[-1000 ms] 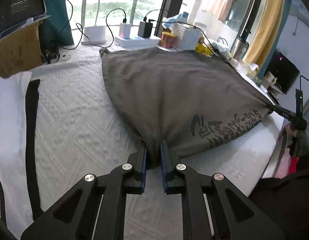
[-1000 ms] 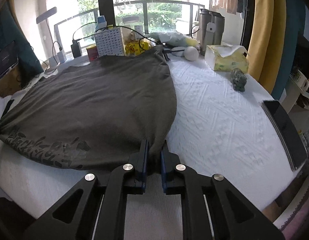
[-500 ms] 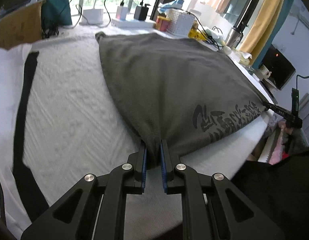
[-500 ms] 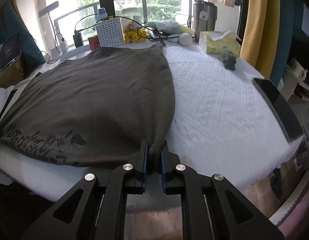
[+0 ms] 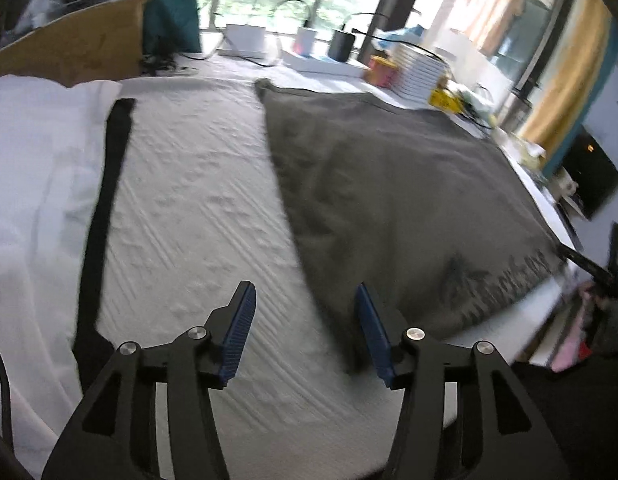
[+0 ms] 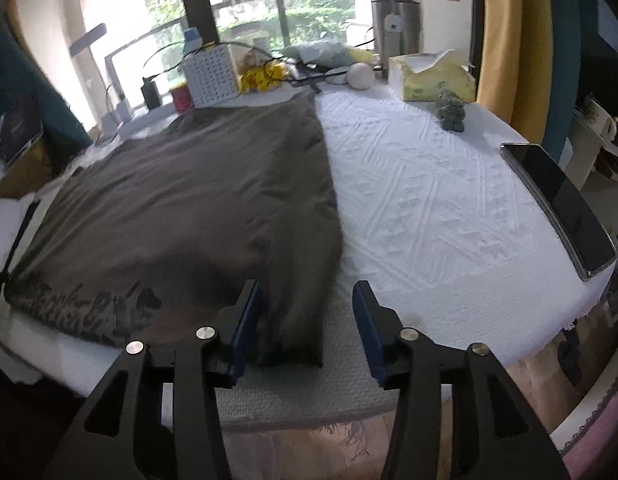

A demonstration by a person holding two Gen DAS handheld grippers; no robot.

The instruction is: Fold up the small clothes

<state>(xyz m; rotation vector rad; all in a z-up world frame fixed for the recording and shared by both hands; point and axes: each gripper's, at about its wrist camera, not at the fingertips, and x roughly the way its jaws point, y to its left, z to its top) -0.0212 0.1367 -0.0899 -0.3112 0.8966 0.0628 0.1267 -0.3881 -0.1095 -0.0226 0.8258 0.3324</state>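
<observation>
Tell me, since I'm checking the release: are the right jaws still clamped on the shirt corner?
No, the right gripper has just been opening, and the shirt corner lies loose between its jaws.

Honestly nothing here is readable. The grey shirt [image 6: 197, 208] has a dark print [image 6: 93, 308] along its near edge, looks like stylised lettering, but it's too blurry to make out in either view. Same for the yellow packet [image 6: 261, 76] by the window.

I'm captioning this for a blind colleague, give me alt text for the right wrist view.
The open right gripper hovers over the near corner of a grey-brown shirt spread flat on a white textured cloth; its jaws have just been opening. A phone lies at the right edge.
</observation>
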